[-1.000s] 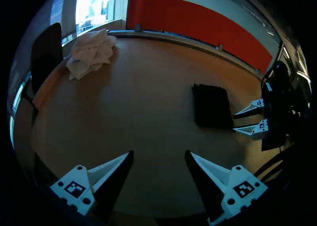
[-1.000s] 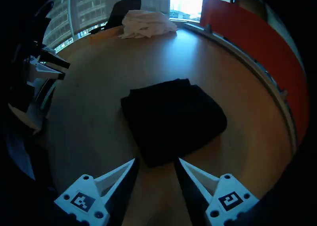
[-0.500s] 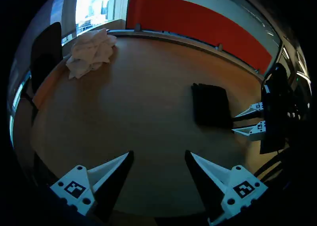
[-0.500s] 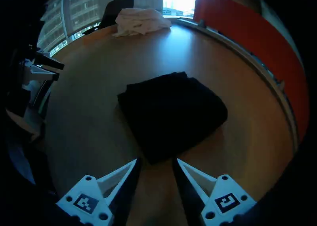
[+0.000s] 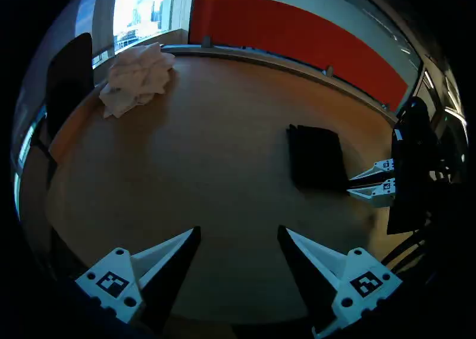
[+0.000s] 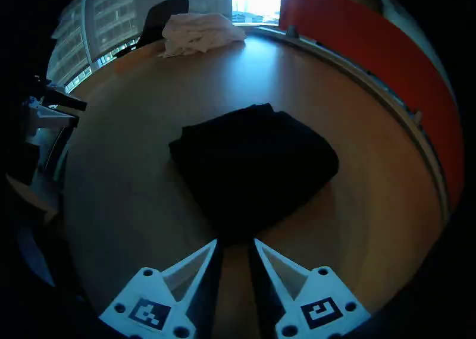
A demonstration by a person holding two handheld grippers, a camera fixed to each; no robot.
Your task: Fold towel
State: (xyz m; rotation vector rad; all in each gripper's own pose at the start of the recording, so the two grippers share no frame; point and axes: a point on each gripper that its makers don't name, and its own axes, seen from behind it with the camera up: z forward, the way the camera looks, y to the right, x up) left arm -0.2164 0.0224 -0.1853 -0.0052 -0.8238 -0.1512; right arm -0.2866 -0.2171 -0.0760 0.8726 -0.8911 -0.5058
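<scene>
The folded black towel [image 6: 256,160] is lying on the counter [image 5: 196,154]. The right gripper [image 6: 236,245] is holding its jaws nearly together at its near corner; pinching or not, I cannot tell. The left gripper [image 5: 238,235] is hovering, jaws released.

I look out over a big round wooden table [image 5: 196,160]. Far across it, near the edge, lies a heap of white cloth [image 5: 137,77], all crumpled. A black chair [image 5: 68,77] stands just beside that heap. Behind the table runs a long red wall panel [image 5: 297,30], and next to it is a bright window [image 5: 140,12].
</scene>
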